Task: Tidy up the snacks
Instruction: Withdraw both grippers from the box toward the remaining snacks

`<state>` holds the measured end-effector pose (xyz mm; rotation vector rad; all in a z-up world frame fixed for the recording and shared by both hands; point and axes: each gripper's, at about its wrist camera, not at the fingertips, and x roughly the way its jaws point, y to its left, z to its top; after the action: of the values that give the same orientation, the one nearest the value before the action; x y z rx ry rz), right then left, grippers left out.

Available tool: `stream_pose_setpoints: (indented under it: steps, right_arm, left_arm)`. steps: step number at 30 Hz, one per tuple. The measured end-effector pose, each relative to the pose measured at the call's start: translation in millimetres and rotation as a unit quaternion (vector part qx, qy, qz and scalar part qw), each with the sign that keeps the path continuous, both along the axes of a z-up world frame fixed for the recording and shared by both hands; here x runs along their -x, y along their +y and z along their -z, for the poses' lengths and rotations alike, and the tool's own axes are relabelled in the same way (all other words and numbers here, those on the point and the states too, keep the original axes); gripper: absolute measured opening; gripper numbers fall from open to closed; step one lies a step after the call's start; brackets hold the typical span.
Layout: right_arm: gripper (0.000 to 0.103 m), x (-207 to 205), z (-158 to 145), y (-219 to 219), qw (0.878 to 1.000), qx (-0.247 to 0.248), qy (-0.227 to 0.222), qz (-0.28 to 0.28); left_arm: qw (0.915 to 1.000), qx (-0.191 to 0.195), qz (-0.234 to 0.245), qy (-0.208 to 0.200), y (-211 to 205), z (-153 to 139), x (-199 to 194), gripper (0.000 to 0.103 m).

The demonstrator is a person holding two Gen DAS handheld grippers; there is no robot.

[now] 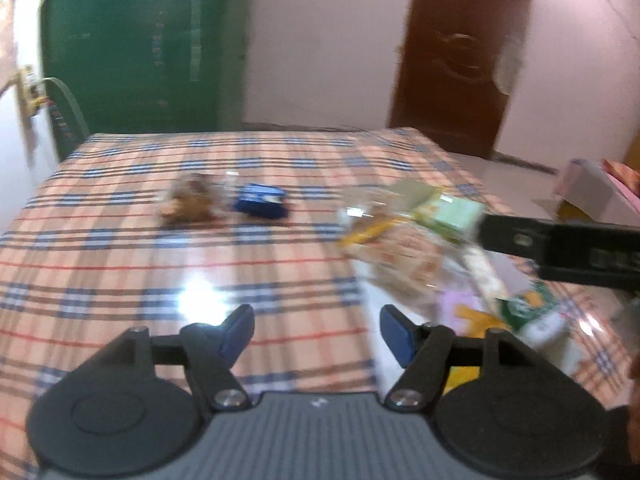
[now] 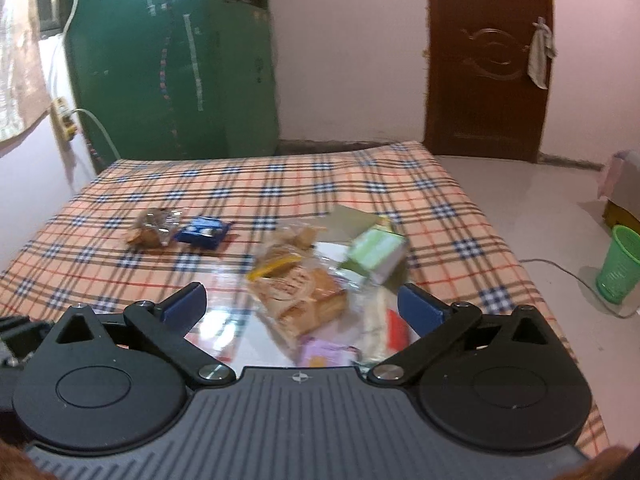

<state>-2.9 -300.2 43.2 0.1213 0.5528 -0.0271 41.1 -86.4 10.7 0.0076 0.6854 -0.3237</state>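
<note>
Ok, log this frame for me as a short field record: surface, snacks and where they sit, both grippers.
surface: plaid cloth
set apart, far left: blue packet beside clear bag of brown snacks
main pile: clear bag of biscuits, pale green box, other wrappers too blurred to name
left gripper: open, holding nothing
right gripper: open, above the pile

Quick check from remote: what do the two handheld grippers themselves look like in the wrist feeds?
Both match: the left gripper and right gripper have blue finger pads on black linkage arms with silver pivot screws, two round black housings, and a ribbed grey centre plate with a small emblem. No cables or sleeves visible.
</note>
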Motion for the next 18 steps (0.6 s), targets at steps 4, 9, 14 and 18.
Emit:
stream_pose_setpoints:
  steps: [4,9,14,18]
  right_arm:
    - [0.103,-13.6,-5.1,17.7,1.0,0.008,-0.003,-0.023]
    - [0.103,-28.2,-9.5,34.2,0.999,0.017,-0.004,-0.042]
    - [0.103,-38.5,-9.1,35.1,0.998,0.018,-0.003,-0.052]
    - [0.103,-49.1,-8.0,27.6,0.999,0.02,-0.002,-0.045]
  left_arm:
    - [0.9991,-0.008,-0.041,-0.013,34.5,-3.8,-21.2,0.078]
    - [0.9961,-0.029,-0.068,-0.049,66.7,-10.7,-62.7,0.09]
    - [0.9876,-0.098,0.018,-0.121,81.9,-10.6,-110.1,0.099]
    - [0.9762,-0.166,0.083,-0.112,85.2,-0.5,-148.3,0.101]
